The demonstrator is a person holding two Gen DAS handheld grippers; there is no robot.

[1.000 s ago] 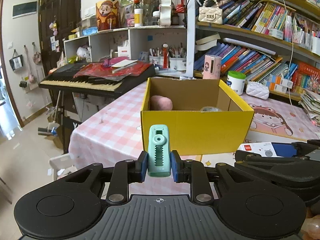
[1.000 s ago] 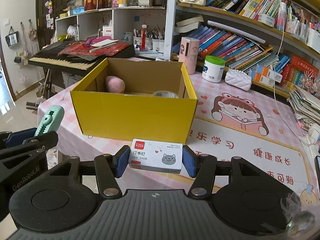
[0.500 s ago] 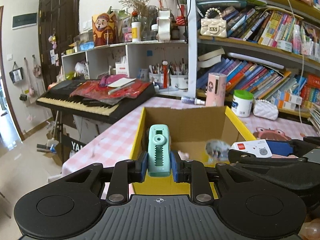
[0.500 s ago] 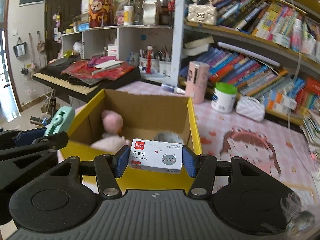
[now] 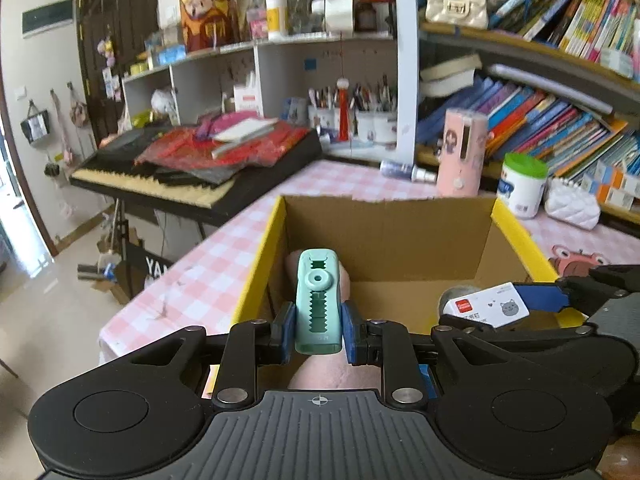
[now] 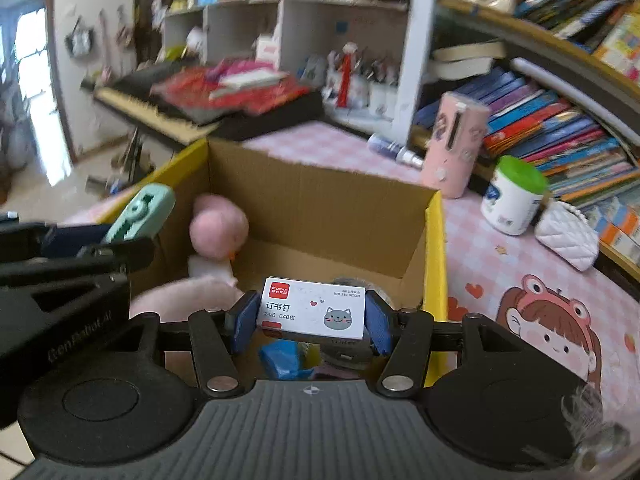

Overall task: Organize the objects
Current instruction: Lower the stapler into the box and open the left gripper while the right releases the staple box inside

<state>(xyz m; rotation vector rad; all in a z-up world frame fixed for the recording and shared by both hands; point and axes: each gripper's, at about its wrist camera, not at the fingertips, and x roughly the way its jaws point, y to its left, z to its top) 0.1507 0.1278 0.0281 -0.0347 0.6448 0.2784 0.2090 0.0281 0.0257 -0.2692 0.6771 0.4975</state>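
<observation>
The mint-green staple remover [image 5: 319, 300] is clamped upright in the left tongs [image 5: 319, 330], narrowly closed on it, and the white staple box [image 6: 314, 309] is held by its short ends in the right tongs [image 6: 312, 322], about half open; both hang over the open yellow carton [image 5: 516, 232] on the pink checked worktop [image 5: 200, 276]. To do the drop well, I would lower each tongs inside the walls first. Release the remover toward 12 o'clock, clear of the pink plush [image 6: 218, 226] at 10 o'clock.
</observation>
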